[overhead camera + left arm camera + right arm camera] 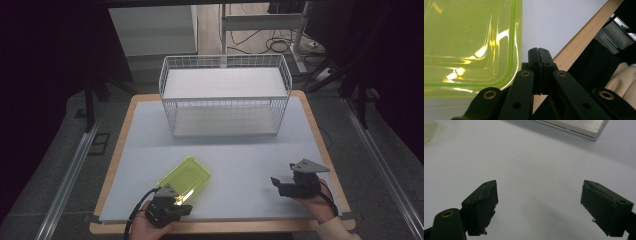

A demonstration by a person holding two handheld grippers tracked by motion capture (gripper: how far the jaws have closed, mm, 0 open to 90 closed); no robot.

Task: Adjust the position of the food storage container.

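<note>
Your left gripper [186, 199] sits at the lower left of the high view, right at the near corner of the translucent yellow-green plastic tray [186, 175]. That tray lies flat on the pale grey mat [240, 160] in the lower-centre of the frame, turned at an angle, well apart from the white wire basket [225, 95] standing at the far side of the table.

In the left gripper view the tray [469, 42] takes up the upper left, and your two black jaws are pressed together just to the right of its rounded corner, over bare mat [554, 22] and near the wooden table edge [579, 40]. Nothing is between them: the left gripper [539, 53] is closed on air, beside the tray, not on it.

Your right gripper [287, 184] rests at the lower right of the high view, with its jaws spread wide. In the right gripper view it [539, 195] faces empty mat, with a corner of the basket's flat base [579, 126] at the upper right.

You look to be at the approach step, with the tray not yet gripped. The next move probably calls for you to part the left jaws, shift toward the tray's rim so that one jaw goes inside the lip and one outside, then close. The wall looks thin and glossy, so a shallow bite may slip.
</note>
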